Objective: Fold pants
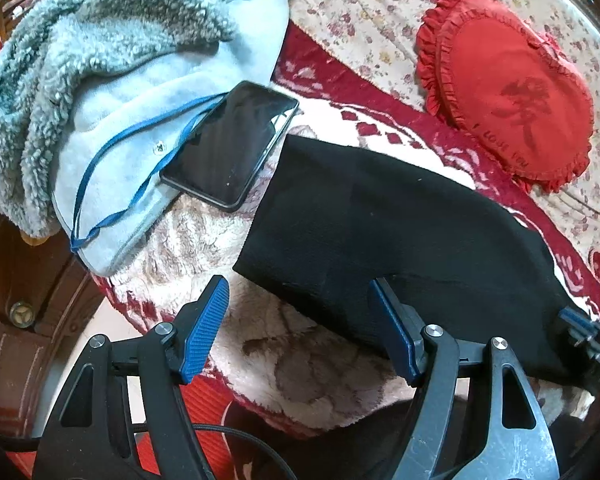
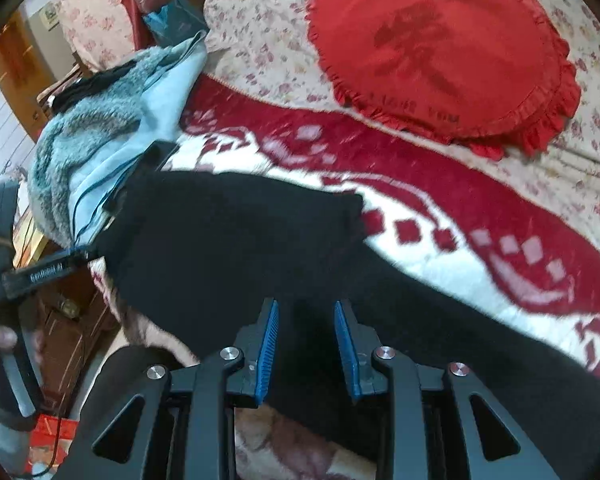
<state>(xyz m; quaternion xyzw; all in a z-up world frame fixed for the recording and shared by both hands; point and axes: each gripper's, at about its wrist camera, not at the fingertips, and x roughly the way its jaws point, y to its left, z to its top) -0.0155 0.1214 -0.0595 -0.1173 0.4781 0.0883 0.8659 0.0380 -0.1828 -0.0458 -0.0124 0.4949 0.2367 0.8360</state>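
Left gripper point(image 1: 298, 292) released at pants point(image 1: 380, 232) hem; right gripper point(image 2: 306, 312) spread over pants; phone point(image 1: 230, 144) at 11 o'clock; blanket point(image 1: 300, 360) bare at 6.

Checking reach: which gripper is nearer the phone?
Left. The left gripper hangs open just short of the phone; the right gripper sits over the black pants, farther off.

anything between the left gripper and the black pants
Nothing visible does. The left gripper, open, hangs at the near edge of the black pants. The phone lies beyond that, at their far corner, resting on the grey fleece.
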